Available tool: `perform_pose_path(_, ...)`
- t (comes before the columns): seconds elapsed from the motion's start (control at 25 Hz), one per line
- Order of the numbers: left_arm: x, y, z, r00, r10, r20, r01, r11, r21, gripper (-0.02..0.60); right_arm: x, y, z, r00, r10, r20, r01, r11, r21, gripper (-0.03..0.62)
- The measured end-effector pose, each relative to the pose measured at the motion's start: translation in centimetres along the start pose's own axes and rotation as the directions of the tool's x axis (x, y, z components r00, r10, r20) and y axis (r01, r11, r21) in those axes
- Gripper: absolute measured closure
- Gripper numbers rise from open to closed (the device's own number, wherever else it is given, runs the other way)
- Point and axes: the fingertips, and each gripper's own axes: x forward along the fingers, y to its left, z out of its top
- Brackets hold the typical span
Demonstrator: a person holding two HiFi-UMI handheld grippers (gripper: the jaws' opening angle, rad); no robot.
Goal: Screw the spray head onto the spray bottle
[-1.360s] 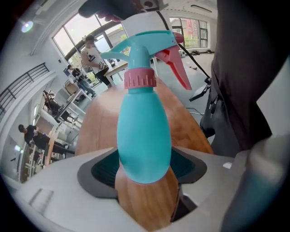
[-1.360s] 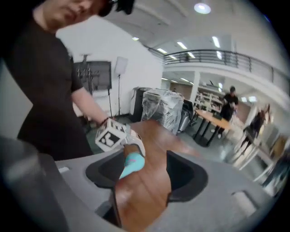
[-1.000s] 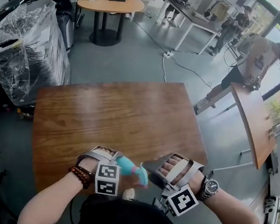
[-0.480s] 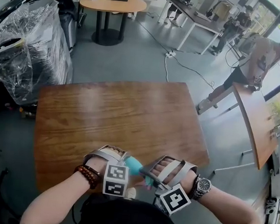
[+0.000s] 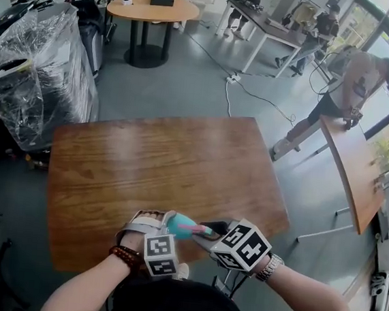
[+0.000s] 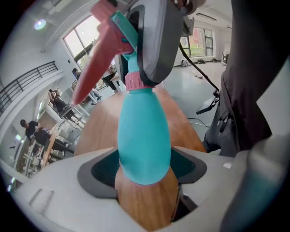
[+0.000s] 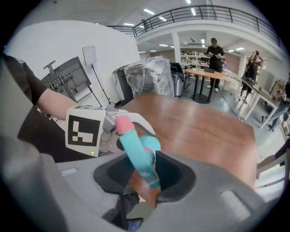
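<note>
A teal spray bottle [image 5: 181, 224] is held over the near edge of the wooden table [image 5: 166, 162], with my left gripper [image 5: 167, 225] shut on its body. In the left gripper view the bottle [image 6: 144, 140] fills the gap between the pads, and its pink collar [image 6: 133, 82] and pink trigger [image 6: 97, 59] rise above. My right gripper [image 5: 208, 231] has just been closing, and its jaws now stand shut on the spray head [image 7: 138, 156] at the bottle's top. The right gripper [image 7: 145, 174] grips the teal head, whose pink tip [image 7: 122, 125] points up and left.
A plastic-wrapped bundle [image 5: 32, 67] stands left of the table. A round table [image 5: 150, 7] is at the back. A tilted tabletop [image 5: 351, 166] and a bending person [image 5: 352, 84] are at the right. A cable [image 5: 255, 89] runs across the floor.
The right hand has rolled over, so its marker cube now faces up. It has shifted left to the bottle's top and closed on the spray head. The left hand has barely moved.
</note>
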Motion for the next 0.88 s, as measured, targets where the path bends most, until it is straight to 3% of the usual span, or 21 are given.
perform_pose_path(0.04,0.2,0.0,0.0,1.000,-0.003,0.012,0.003,1.000,-0.029,0.204,-0.1,-0.1,0.4,1.000,-0.025,0.019,0.025,0.999,-0.031,0.435)
perform_pose_path(0.08,0.3,0.0,0.0,1.000,-0.006,0.028,0.008,0.998,-0.062,0.204,-0.5,-0.1,0.8,0.998,-0.051,0.043,0.054,0.997,-0.064,0.335)
perform_pose_path(0.24,1.3,1.2,-0.5,0.993,-0.001,0.116,0.029,0.970,-0.243,0.202,-3.2,-1.0,2.9,0.970,-0.141,0.199,0.162,0.983,-0.089,0.319)
perform_pose_path(0.36,2.3,3.3,-1.6,0.980,0.042,0.195,0.047,0.900,-0.433,0.201,-5.5,-2.8,3.0,0.927,-0.218,0.306,0.221,0.975,0.027,0.319)
perform_pose_path(0.48,3.1,5.8,-2.5,0.963,0.124,0.239,0.037,0.820,-0.572,0.201,-6.7,-4.2,1.3,0.901,-0.275,0.335,0.233,0.959,0.162,0.321)
perform_pose_path(0.6,3.9,8.3,-3.3,0.945,0.212,0.249,-0.008,0.776,-0.631,0.200,-6.8,-4.6,-1.1,0.897,-0.311,0.314,0.247,0.942,0.226,0.322)
perform_pose_path(0.68,4.2,9.8,-3.6,0.933,0.264,0.245,-0.045,0.760,-0.648,0.200,-6.7,-4.6,-2.0,0.892,-0.324,0.314,0.243,0.932,0.271,0.324)
perform_pose_path(0.88,5.9,12.2,-3.1,0.923,0.298,0.246,-0.078,0.767,-0.637,0.201,-6.6,-4.2,-3.4,0.885,-0.339,0.320,0.238,0.919,0.316,0.326)
